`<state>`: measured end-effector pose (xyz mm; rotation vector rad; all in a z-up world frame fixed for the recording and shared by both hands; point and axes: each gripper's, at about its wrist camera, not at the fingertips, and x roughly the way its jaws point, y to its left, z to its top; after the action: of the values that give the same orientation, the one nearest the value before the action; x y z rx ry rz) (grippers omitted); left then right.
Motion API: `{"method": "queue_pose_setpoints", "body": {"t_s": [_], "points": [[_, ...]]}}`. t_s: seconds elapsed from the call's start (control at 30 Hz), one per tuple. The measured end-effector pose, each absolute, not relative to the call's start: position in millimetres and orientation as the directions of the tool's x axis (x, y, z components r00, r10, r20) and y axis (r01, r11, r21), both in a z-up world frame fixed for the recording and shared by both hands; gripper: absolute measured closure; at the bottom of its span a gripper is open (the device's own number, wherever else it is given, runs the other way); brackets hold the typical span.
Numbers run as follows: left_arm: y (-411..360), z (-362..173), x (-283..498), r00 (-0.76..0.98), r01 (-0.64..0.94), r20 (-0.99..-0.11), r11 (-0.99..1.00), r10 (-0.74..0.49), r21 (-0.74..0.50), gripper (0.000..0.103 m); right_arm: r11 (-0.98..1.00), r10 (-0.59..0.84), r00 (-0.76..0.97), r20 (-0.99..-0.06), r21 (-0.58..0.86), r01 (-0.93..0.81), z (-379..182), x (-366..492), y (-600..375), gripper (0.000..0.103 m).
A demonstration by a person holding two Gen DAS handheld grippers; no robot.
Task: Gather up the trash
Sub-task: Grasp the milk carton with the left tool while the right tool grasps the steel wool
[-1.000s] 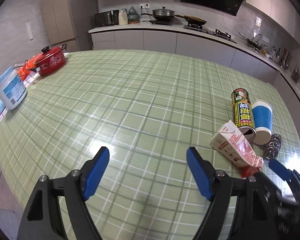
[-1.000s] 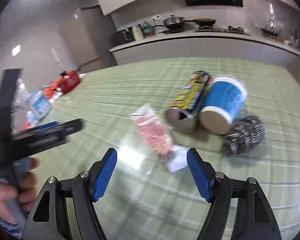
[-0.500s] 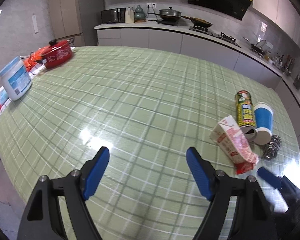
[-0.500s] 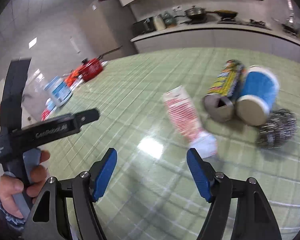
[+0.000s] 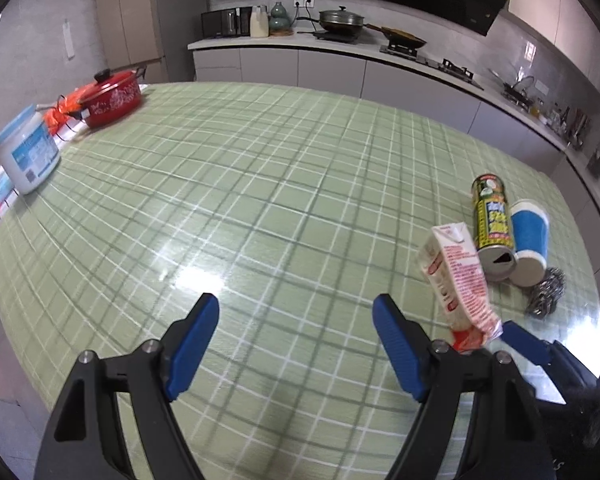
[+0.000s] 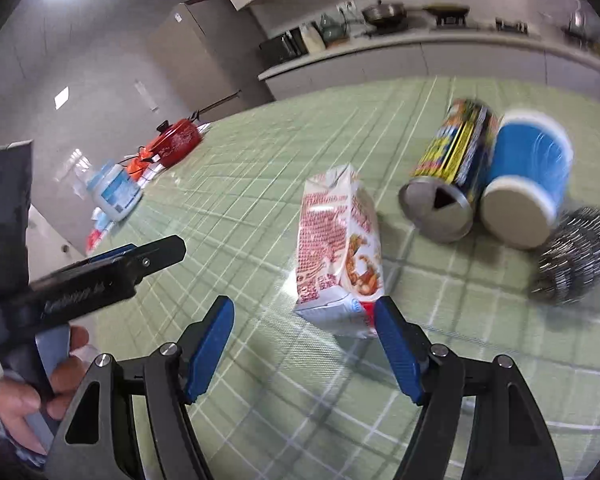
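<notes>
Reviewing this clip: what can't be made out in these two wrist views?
- Carton: near end behind the right gripper's finger, right wrist view; print blurred.
- Steel scourer: motion-blurred, right wrist view.
- Can label: too small to read, left wrist view.
- Right gripper in the left wrist view: cut off by the frame edge.
- No trash bin in either view.

Both grippers share one build: the left gripper point(image 5: 296, 344) and the right gripper point(image 6: 304, 344) have matte black angular arms with triangular cut-outs, silver screw heads and ribbed blue pads point(image 6: 210, 346). White lettering, blurred, runs along the left gripper's black side.
</notes>
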<state>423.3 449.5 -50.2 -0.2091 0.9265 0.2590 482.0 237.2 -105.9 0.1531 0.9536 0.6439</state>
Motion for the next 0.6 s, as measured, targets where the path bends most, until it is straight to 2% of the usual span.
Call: {"method": "queue_pose_setpoints", "body": {"t_s": [0.27,0.6], "points": [[389.7,-54.8,444.5,0.570,-0.151,-0.821,0.977,-0.041,-0.153,0.023,0.960,0.278,0.601,-0.749,0.205,-0.189,-89.4,489.6,156.3,0.029],[359.2,-66.5,465.4,0.541,-0.100,-0.839,0.986,-0.060,-0.136,0.023,0.985,0.168,0.612,-0.772,0.160,-0.068,-94.9,496.1,126.8,0.029]]}}
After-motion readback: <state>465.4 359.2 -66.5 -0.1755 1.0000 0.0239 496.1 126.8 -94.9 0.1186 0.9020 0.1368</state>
